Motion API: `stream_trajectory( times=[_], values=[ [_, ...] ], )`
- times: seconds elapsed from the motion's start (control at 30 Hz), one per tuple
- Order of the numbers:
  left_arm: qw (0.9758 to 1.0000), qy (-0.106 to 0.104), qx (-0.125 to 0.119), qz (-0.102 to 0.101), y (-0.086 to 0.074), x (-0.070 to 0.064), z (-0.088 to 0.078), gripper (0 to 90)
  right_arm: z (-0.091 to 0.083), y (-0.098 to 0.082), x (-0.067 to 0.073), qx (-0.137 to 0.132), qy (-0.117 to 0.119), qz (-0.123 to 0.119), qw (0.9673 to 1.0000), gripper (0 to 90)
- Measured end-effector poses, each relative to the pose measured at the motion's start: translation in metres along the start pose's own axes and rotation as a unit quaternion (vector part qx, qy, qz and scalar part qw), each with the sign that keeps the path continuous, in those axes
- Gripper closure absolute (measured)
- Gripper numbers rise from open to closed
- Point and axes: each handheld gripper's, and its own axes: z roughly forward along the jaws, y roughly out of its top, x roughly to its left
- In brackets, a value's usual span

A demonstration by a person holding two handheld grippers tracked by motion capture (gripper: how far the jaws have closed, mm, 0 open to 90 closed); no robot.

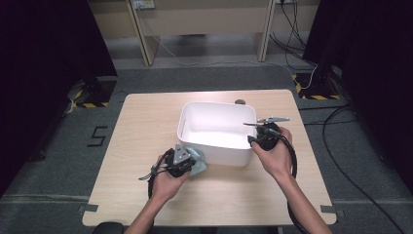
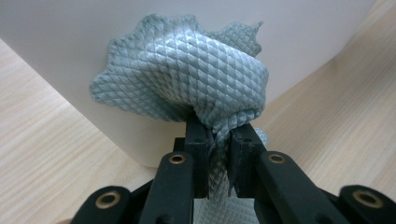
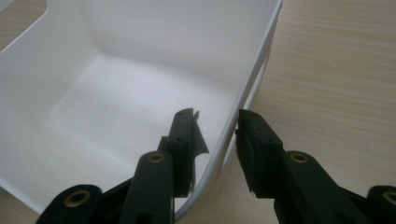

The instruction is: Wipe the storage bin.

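Note:
A white plastic bin (image 1: 214, 155) stands in the middle of the wooden table (image 1: 141, 126). My left gripper (image 1: 191, 165) is at the bin's near left corner, shut on a bunched grey-blue waffle cloth (image 1: 199, 163). In the left gripper view the cloth (image 2: 187, 70) fans out above the jaws of that gripper (image 2: 220, 135) and lies against the bin's outer wall (image 2: 56, 60). My right gripper (image 1: 253, 141) straddles the bin's right wall. In the right gripper view this gripper (image 3: 217, 128) has one jaw inside the bin and one outside, both closed on the wall (image 3: 252, 79). The bin's white inside (image 3: 116, 112) holds nothing.
A small dark round object (image 1: 239, 102) lies on the table just behind the bin. The table is bare wood to the left and in front of the bin. Beyond the far edge are grey floor, cables (image 1: 311, 73) and furniture legs.

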Motion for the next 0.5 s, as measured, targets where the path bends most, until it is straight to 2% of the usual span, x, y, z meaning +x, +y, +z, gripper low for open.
stream_trajectory(
  times=[0.5],
  values=[
    [0.9999, 0.001, -0.013, 0.0, 0.013, -0.002, -0.01, 80.2, 0.0, 0.0, 0.001, 0.0, 0.001, 0.002, 1.0, 68.1]
  ],
)
